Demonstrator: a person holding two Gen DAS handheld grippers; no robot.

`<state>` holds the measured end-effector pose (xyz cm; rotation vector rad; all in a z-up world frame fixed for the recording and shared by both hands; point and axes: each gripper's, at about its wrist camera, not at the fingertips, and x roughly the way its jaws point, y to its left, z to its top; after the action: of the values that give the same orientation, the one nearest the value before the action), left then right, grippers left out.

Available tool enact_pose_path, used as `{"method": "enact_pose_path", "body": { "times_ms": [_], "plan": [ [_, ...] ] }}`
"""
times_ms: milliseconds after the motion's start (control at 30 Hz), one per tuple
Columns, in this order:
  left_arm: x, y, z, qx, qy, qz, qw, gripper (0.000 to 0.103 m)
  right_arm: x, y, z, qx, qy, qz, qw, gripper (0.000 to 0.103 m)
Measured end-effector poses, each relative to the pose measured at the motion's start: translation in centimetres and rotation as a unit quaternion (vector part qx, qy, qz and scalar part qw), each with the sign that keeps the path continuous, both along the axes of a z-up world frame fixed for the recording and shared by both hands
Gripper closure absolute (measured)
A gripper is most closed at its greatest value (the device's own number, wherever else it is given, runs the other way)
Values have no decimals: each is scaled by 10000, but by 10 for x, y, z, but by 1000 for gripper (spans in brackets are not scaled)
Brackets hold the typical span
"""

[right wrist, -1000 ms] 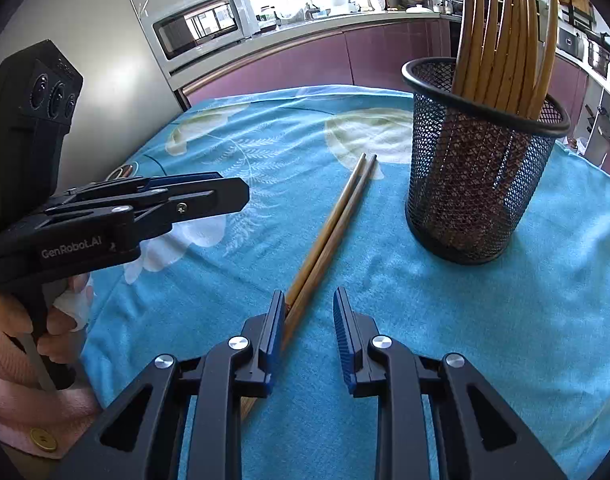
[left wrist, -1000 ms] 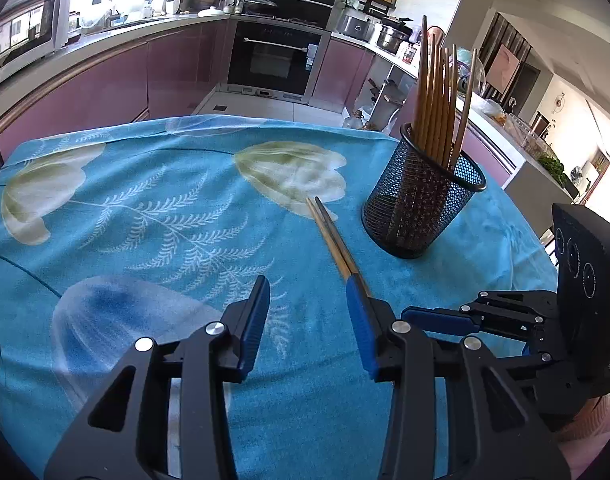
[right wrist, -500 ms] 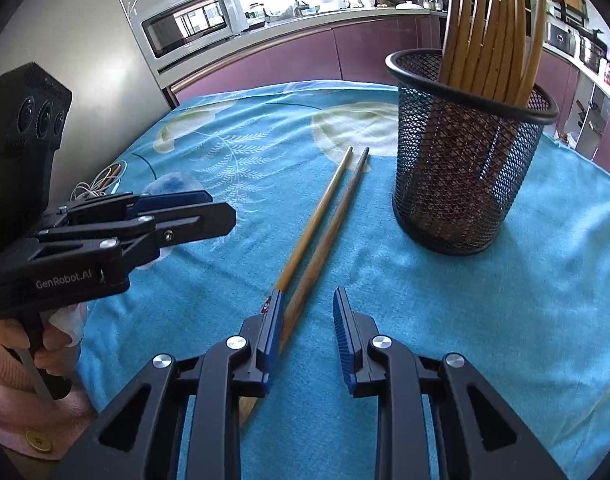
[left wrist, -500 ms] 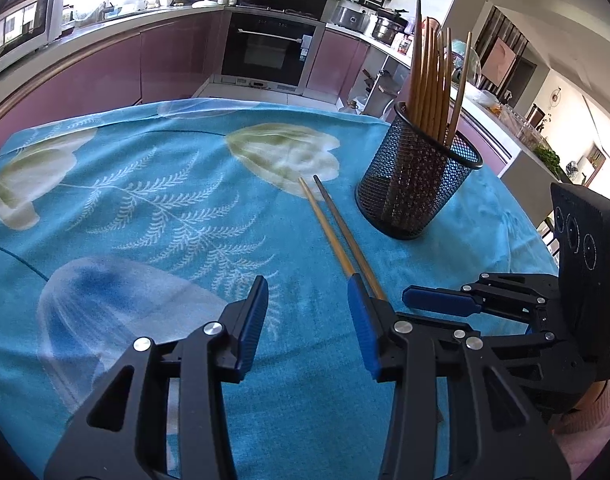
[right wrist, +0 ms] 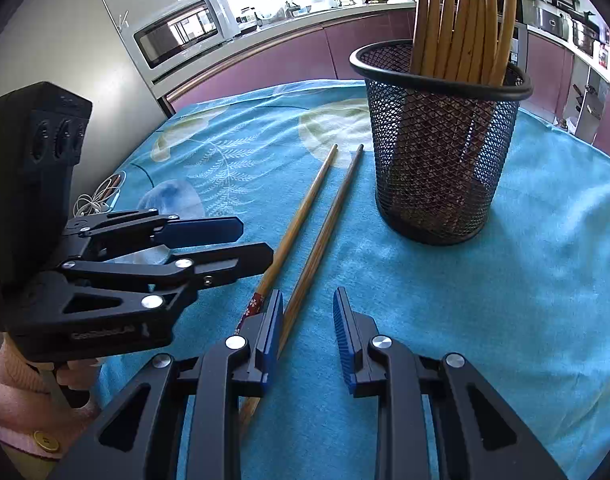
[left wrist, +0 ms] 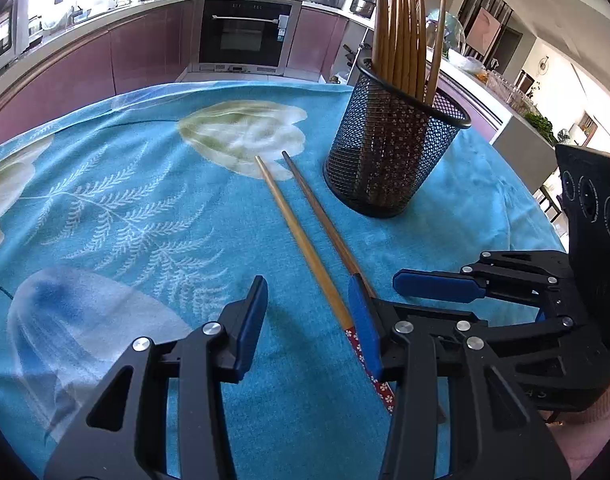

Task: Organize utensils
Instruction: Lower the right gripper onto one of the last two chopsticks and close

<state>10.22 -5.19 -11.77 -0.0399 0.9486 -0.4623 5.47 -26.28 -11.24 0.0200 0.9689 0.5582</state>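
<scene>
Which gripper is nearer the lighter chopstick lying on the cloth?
Left. The left gripper has the lighter chopstick between its open fingers; the right gripper straddles the darker chopstick beside it.

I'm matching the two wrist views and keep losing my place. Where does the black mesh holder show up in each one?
Left wrist view: mesh holder stands upper right of centre, right of the two loose chopsticks.
Right wrist view: mesh holder stands upper right, again right of the loose chopsticks.
Shared landmark: the pale flower print at the chopsticks' far tips.

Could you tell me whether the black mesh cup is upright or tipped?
Upright: the black mesh cup stands on its base on the blue cloth, wooden chopsticks pointing up.
</scene>
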Motion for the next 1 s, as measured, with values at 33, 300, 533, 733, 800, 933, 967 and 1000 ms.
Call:
{"method": "enact_pose_path", "body": {
  "times_ms": [33, 300, 533, 733, 800, 933, 967, 1000],
  "plan": [
    [2, -2, -1, 21, 13, -10, 10000, 61, 0, 0, 0, 11, 5, -3, 10000, 79],
    [9, -13, -4, 244, -28, -23, 9997, 66, -1, -3, 0, 27, -13, 6, 10000, 79],
    [7, -10, -4, 209, 0, -25, 9998, 84, -1, -2, 0, 6, -30, 10, 10000, 79],
    [3, -1, -4, 126, 60, 102, 9999, 91, 1, 2, 1, -74, -60, -17, 10000, 79],
    [3, 1, -4, 117, 78, 125, 9998, 90, 4, 4, 1, -107, -73, -25, 9999, 79],
    [6, 1, -3, 195, 39, 159, 9997, 89, 10, 9, 1, -167, -110, -48, 9998, 79],
    [8, 1, -3, 204, 45, 153, 9997, 88, 12, 9, 0, -174, -114, -57, 9998, 79],
    [9, 0, -3, 219, 42, 150, 9996, 88, 14, 10, 0, -184, -117, -68, 9997, 80]
  ]
}}
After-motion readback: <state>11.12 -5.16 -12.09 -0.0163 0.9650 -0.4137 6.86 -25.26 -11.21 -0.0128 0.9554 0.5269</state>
